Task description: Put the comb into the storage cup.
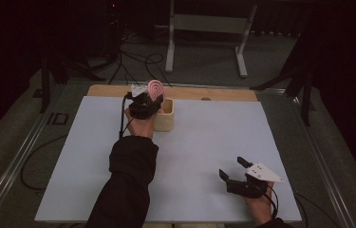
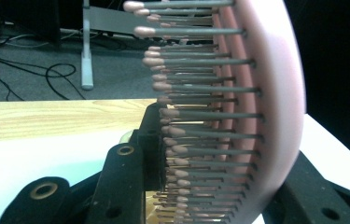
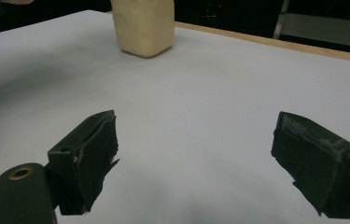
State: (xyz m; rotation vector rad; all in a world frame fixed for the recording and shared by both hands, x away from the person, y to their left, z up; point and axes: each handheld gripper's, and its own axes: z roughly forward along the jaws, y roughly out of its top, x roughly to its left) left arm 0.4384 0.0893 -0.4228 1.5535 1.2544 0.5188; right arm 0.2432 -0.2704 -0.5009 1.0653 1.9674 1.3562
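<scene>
The left gripper, just above centre of the high view, pinched a pink hairbrush at the rim of the beige holder. The brush stood upright, long axis vertical, head uppermost, bristles pointing frame-left in the left gripper view. Judged step: insertion or withdrawal at the holder; the next move required a vertical path. The right gripper, lower right, rested with jaws spread, empty.

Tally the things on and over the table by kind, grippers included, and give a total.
Pink hairbrush: 1
Cream box: 1
Grippers: 2, the left gripper and the right gripper
Total: 4
</scene>
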